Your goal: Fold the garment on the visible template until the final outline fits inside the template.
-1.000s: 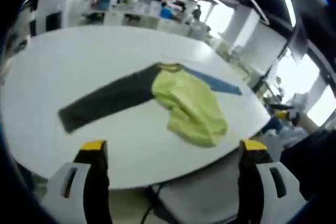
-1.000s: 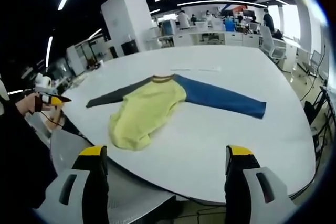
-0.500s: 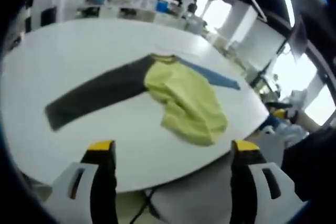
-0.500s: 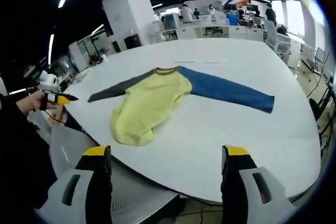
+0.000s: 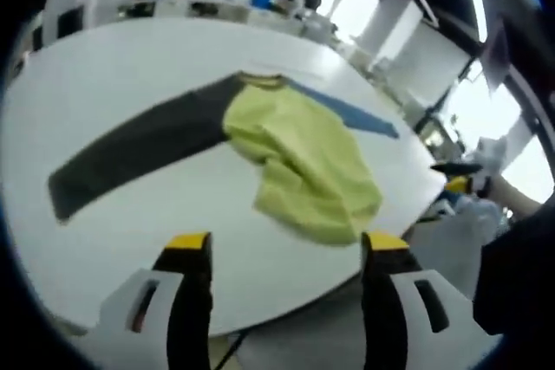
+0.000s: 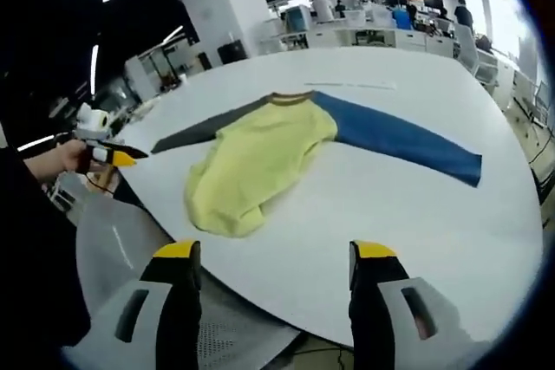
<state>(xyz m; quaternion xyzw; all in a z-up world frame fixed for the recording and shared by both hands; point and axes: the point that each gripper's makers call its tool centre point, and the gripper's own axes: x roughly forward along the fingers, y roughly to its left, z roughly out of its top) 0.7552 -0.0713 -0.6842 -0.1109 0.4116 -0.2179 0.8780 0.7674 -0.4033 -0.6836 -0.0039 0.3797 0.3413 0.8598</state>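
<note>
The table (image 6: 416, 205) is a wide white round top, and the shirt (image 6: 260, 158) lies on it unfolded — you are at the approach, with no fold started yet. In the right gripper view the shirt sits just above centre: yellow body bunched toward 7 o'clock, blue sleeve (image 6: 403, 139) stretched flat toward 3 o'clock, dark sleeve (image 6: 204, 129) running toward 9 o'clock. In the left gripper view the dark sleeve (image 5: 130, 149) reaches to 9 o'clock and the blue one (image 5: 351, 114) to 2 o'clock. No template outline can be made out on the white top, only a faint pale strip beyond the collar.

Your right gripper (image 6: 273, 257) has its jaws spread and holds nothing, hanging short of the table's near edge. Your left gripper (image 5: 286, 249) is likewise spread and empty, just short of the yellow hem at 12 o'clock from its tips.

Next, probably, flatten the rumpled body before taking a sleeve — a fold over bunched cloth will likely come out crooked. Bring each tip down onto a cloth edge before you close.
</note>
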